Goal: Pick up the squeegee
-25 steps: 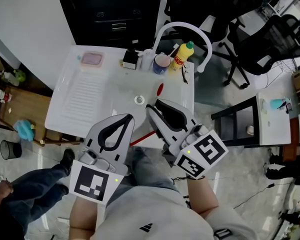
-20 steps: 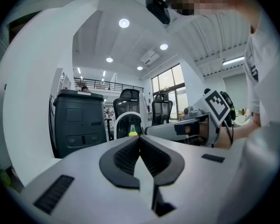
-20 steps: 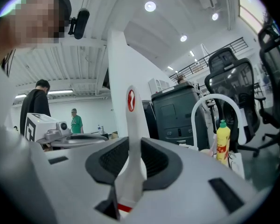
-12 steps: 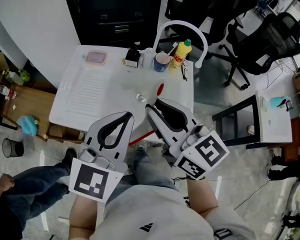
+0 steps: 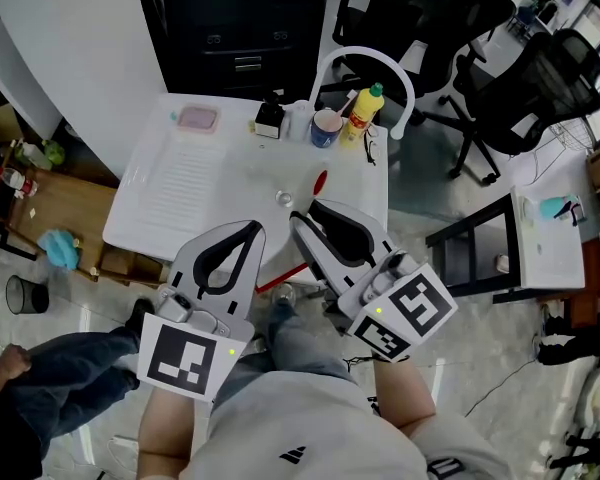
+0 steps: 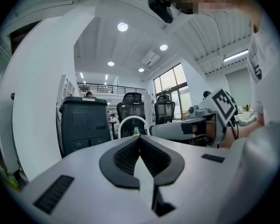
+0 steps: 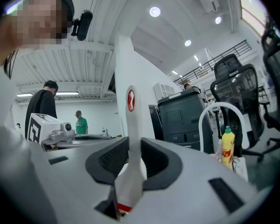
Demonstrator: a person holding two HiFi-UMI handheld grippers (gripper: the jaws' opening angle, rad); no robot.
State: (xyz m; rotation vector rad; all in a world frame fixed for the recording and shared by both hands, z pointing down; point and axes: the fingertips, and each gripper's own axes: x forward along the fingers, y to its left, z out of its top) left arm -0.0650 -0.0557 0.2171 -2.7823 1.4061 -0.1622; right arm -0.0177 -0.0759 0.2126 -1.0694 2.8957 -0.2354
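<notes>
Our right gripper [image 7: 134,143] is clamped on the squeegee [image 7: 130,120], both pads pressing the white handle. The handle runs out past the jaws toward 12 o'clock and ends in a red oval eye. In the head view that eye lies over the counter [image 5: 170,183], at about 6 o'clock from the cup [image 5: 325,126] and bottle [image 5: 362,111]. A red strip, which we take for the blade end, shows at 7 o'clock from the gripper, off the counter's near edge. Our left gripper [image 6: 140,141] sits just beside it at 9 o'clock, jaws together with nothing between them.

We judge the pick-up as good as made, though no view shows whether the handle has fully left the counter.

We expect the squeegee to be light. The plastic handle looks stiff and smooth, so it could pivot or slide between the pads if swung. The blade edge is likely soft and no place to grip. The hold belongs on the handle, close to the blade end, about where we have it.
</notes>
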